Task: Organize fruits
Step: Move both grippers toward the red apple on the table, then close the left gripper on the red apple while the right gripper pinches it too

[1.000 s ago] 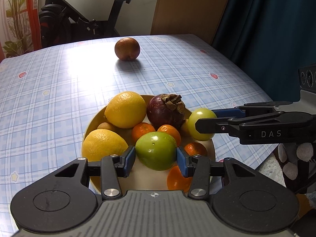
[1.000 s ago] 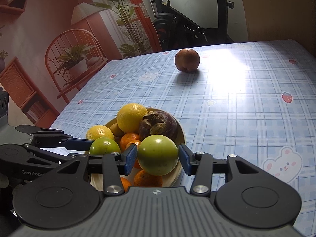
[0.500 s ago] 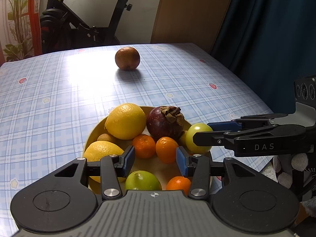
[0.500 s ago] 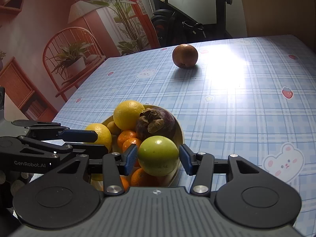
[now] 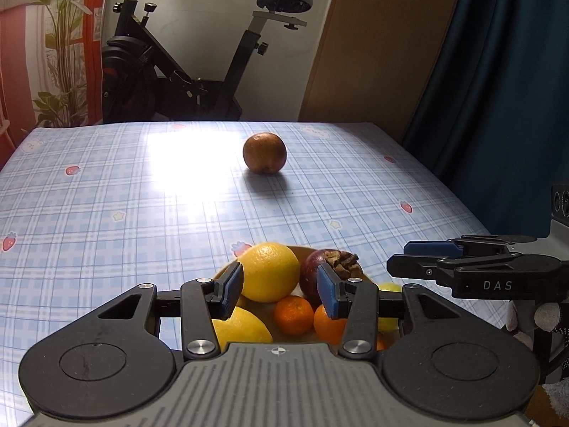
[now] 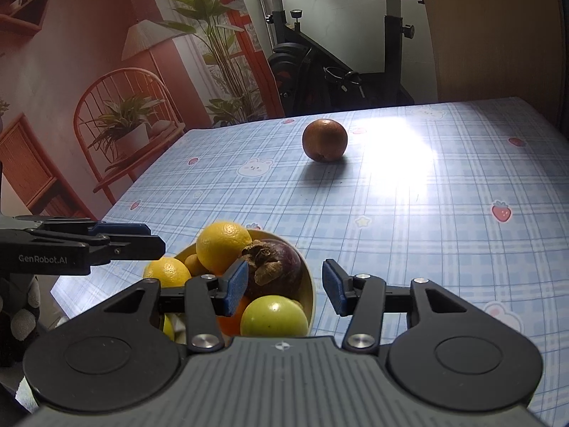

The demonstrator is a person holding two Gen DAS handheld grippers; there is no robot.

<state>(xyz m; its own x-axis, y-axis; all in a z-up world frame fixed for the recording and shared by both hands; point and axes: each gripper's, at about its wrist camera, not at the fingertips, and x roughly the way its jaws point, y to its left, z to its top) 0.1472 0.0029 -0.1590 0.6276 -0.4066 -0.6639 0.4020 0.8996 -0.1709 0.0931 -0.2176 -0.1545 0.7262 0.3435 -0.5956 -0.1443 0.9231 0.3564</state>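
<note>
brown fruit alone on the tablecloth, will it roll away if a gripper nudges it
Probably yes: the brown fruit is nearly round and sits free on the smooth, glossy tablecloth, with nothing beside it to stop it. Its skin looks firm, so it should hold shape when gripped, though rounded sides may slip.

In the left wrist view the left gripper [image 5: 281,290] body covers the near half of the bowl [image 5: 302,249], and a pale green fruit [image 5: 389,288] shows only as a sliver behind its finger. In the right wrist view the green apple [image 6: 274,315] is cut off below by the right gripper [image 6: 284,286] body, and the small tan fruit [image 6: 195,264] is perhaps a longan, too hidden to tell.
</note>
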